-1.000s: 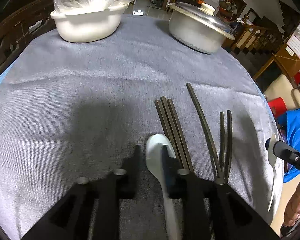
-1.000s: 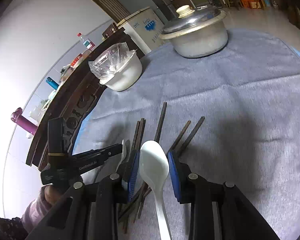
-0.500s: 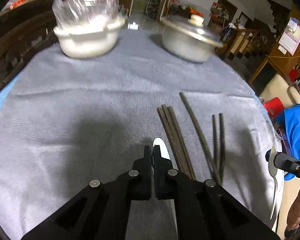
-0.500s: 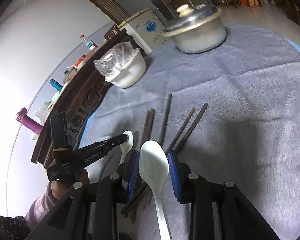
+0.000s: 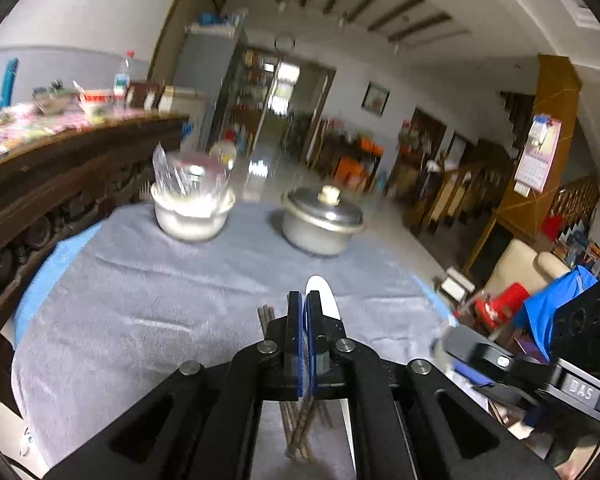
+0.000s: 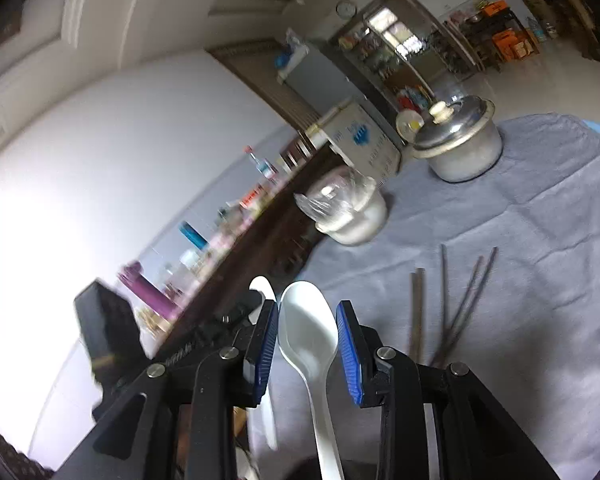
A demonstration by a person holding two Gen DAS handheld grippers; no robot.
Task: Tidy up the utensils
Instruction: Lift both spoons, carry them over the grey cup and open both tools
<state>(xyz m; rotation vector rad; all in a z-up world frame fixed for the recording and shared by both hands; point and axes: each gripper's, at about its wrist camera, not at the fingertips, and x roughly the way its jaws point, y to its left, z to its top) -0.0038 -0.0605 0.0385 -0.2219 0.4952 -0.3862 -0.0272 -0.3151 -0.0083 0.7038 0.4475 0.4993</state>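
Note:
My left gripper [image 5: 305,304] is shut on a white spoon [image 5: 323,295], lifted above the grey cloth; the bowl of the spoon sticks out past the fingertips. In the right wrist view that spoon's bowl [image 6: 263,287] shows at the left gripper's tip. My right gripper [image 6: 308,322] holds a second white spoon [image 6: 309,330] by its handle, the bowl between the blue pads [image 6: 348,354], well above the table. Several dark chopsticks [image 6: 446,300] lie on the cloth; in the left wrist view they [image 5: 296,428] lie under the left gripper.
A white bowl with a plastic bag [image 5: 192,210] and a lidded metal pot [image 5: 322,220] stand at the far side of the grey-clothed table [image 5: 140,300]. A dark wooden sideboard [image 5: 40,184] runs along the left. The right gripper's body [image 5: 540,360] is at the right.
Both grippers have risen and tilted up, so the views show more of the room. The left gripper, shut half a second ago, has lifted the white spoon off the cloth.

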